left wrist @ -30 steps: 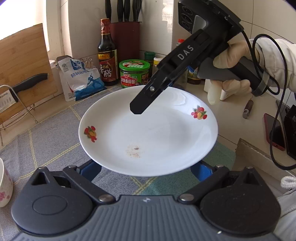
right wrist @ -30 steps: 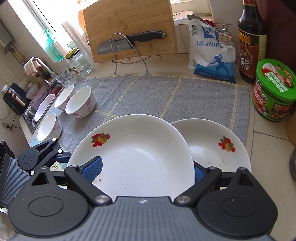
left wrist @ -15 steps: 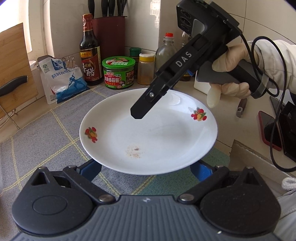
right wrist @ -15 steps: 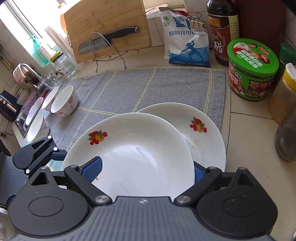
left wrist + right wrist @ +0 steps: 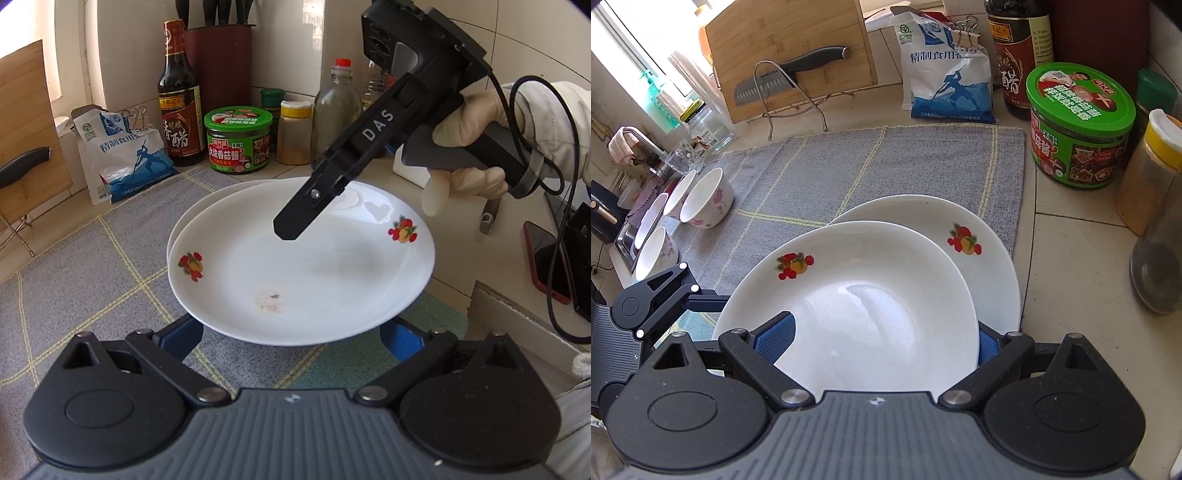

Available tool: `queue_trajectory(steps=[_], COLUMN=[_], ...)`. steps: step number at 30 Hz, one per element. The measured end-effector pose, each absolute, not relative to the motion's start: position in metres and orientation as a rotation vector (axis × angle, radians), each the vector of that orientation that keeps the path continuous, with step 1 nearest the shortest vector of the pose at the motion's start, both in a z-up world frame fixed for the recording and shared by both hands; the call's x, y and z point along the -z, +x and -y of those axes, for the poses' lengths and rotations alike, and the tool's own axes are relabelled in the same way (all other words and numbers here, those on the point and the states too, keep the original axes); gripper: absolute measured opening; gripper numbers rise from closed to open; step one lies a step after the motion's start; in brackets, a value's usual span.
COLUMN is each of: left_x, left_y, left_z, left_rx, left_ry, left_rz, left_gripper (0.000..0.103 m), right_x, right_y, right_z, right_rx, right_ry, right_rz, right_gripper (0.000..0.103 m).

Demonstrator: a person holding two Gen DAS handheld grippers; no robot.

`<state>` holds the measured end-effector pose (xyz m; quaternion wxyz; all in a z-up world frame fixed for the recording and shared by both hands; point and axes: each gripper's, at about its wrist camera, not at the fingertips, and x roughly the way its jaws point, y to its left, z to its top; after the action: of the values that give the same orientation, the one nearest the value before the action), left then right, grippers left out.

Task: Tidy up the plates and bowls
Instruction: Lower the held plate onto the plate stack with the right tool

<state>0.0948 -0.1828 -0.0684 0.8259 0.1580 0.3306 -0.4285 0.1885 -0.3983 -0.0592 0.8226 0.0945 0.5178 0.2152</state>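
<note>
A white plate with fruit prints (image 5: 303,273) (image 5: 864,295) is held between both grippers over a second, matching plate (image 5: 960,236) that lies on the grey cloth; only that lower plate's far rim (image 5: 207,201) shows in the left wrist view. My left gripper (image 5: 291,336) has its blue pads at the plate's near rim, which hides the fingertips. My right gripper (image 5: 882,343) grips the opposite rim; its finger (image 5: 299,218) reaches over the plate. Several small floral bowls (image 5: 707,199) stand at the cloth's far left.
Grey checked cloth (image 5: 886,166) covers the counter. Behind it stand a salt bag (image 5: 942,70), vinegar bottle (image 5: 179,96), green-lidded jar (image 5: 1078,125), spice jars (image 5: 293,133), and a cutting board with knife (image 5: 790,55). A phone (image 5: 546,266) lies at right.
Both grippers have carried the held plate toward the jars, so it now hangs over the second plate. The bottles and jar look nearer.
</note>
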Motion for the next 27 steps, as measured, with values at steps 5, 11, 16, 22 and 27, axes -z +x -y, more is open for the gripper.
queue_trajectory(steps=[5, 11, 16, 22, 27], left_x=[0.069, 0.071, 0.073, 0.074, 0.074], left_y=[0.097, 0.104, 0.108, 0.114, 0.115], left_z=[0.185, 0.186, 0.186, 0.187, 0.187], left_rx=[0.912, 0.907, 0.907, 0.909, 0.919], left_ry=[0.329, 0.322, 0.327, 0.326, 0.344], left_rz=[-0.706, -0.716, -0.711, -0.710, -0.690], left_gripper=[0.101, 0.101, 0.100, 0.100, 0.100], right_x=[0.059, 0.059, 0.060, 0.058, 0.054], right_y=[0.189, 0.186, 0.182, 0.177, 0.173], right_z=[0.402, 0.404, 0.405, 0.405, 0.405], right_rx=[-0.452, -0.445, -0.439, -0.418, -0.395], right_ry=[0.201, 0.202, 0.204, 0.201, 0.196], right_rz=[-1.103, -1.106, -1.114, -1.118, -1.109], right_gripper=[0.098, 0.098, 0.098, 0.098, 0.098])
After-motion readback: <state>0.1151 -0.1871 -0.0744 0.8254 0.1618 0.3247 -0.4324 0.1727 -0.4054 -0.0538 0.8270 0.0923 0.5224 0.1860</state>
